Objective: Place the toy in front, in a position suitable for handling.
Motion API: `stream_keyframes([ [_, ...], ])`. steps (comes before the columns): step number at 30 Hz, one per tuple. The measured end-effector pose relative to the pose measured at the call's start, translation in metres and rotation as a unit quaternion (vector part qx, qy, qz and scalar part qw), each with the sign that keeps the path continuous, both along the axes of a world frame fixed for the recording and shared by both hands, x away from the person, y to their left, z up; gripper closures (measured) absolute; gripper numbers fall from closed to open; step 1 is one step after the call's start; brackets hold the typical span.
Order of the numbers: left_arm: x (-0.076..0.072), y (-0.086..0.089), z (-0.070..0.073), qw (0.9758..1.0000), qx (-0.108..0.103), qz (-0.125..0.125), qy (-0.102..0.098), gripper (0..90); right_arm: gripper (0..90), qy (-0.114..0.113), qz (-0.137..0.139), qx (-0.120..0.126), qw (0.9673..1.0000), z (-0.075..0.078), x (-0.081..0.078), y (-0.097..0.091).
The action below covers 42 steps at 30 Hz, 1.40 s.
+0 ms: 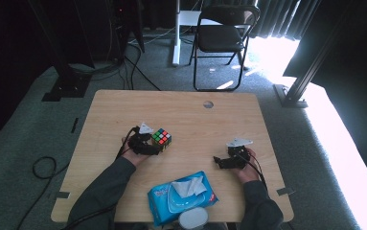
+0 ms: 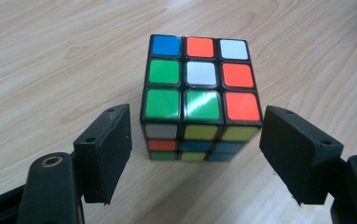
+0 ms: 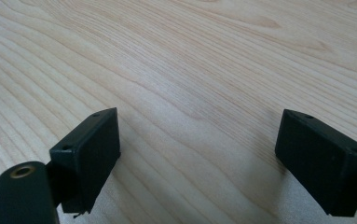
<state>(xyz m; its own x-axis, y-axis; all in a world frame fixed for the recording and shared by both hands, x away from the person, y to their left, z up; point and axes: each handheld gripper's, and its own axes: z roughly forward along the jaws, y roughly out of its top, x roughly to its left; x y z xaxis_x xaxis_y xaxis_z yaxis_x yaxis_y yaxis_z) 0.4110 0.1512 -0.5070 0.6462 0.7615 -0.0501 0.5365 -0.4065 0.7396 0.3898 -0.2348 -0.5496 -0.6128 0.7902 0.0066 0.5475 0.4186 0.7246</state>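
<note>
Wooden surface [image 1: 181, 110] is carrying a puzzle cube [image 2: 199, 93], sitting between the left gripper [image 2: 195, 149]'s spread jaws, untouched. Right gripper [image 3: 199, 163] is gaping, holding nothing. Blue wipes pack [image 1: 183, 197] is showing a white sheet.

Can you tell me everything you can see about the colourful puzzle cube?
The puzzle cube looks like shiny plastic, with a black frame and three rows of three coloured stickers on each face. Its top shows blue, red, white, green and more red squares, all mixed up. The near side has white, yellow, red, blue and green ones. It sits flat on the wooden table. The left gripper has its black jaws open on either side of the cube, with a gap at each side, so nothing squeezes it.
</note>
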Motion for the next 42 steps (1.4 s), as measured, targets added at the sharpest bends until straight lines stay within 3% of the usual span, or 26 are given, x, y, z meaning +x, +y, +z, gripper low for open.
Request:
stream_keyframes([
  [15, -0.026, 0.024, 0.008, 0.9997, -0.025, 0.000, -0.002, 31.3, 13.6, 0.000, 0.000, 0.001, 1.0000, 0.000, 0.000, 0.000],
  [20, -0.034, 0.023, 0.007, 0.9998, -0.014, -0.011, -0.001, 31.3, 13.6, 0.000, 0.000, 0.001, 1.0000, 0.000, 0.000, 0.000],
  [29, -0.042, 0.021, 0.009, 0.9996, -0.016, -0.023, 0.002, 31.3, 13.6, 0.000, 0.000, 0.000, 1.0000, 0.000, 0.000, 0.000],
  [42, -0.063, 0.017, 0.030, 0.9979, -0.029, -0.058, -0.002, 31.2, 13.6, 0.000, 0.000, 0.000, 1.0000, 0.000, 0.000, 0.000],
])
